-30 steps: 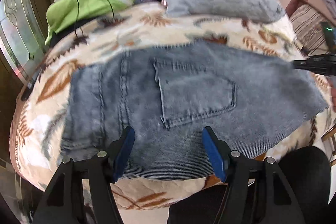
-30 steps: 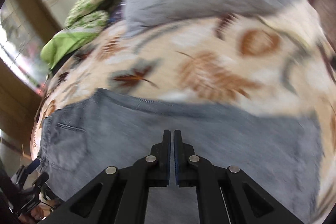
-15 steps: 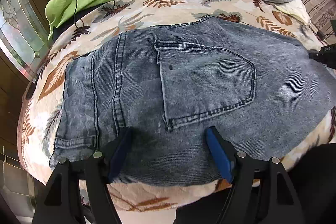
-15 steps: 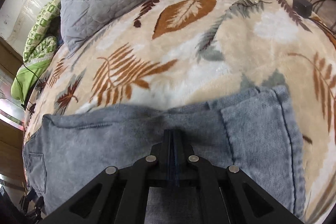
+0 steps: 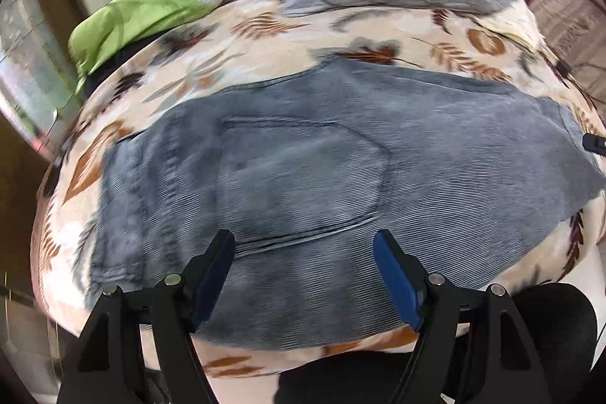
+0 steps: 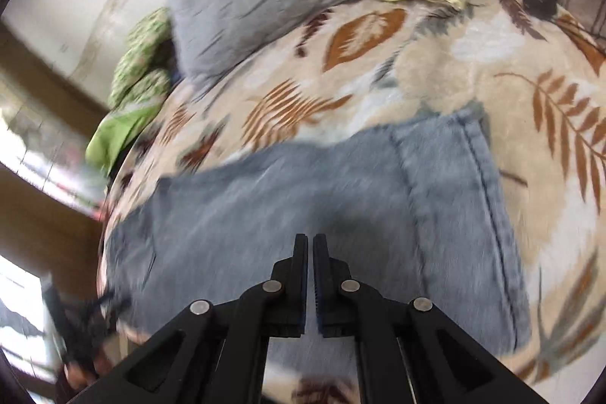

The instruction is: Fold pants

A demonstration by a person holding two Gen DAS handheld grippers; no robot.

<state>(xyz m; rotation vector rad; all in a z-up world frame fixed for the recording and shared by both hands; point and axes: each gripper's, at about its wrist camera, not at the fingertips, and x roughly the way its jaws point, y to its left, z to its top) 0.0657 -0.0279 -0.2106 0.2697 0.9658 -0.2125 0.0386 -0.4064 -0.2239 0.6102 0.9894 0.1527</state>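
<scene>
Ribbed grey-blue denim pants (image 5: 322,177) lie flat on a plush leaf-print blanket (image 5: 265,36) ahead of the left gripper (image 5: 305,245), gaping and empty; right gripper (image 6: 306,245) pinched closed, empty

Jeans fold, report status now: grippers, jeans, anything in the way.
Left gripper open, empty, above the jeans. Right gripper shut, empty. Jeans folded flat on the blanket. Nothing on them.

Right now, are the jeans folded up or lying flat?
Folded over, lying flat. The jeans lie on the leaf-print blanket as one short rectangle, back pocket up, no long legs showing.
</scene>
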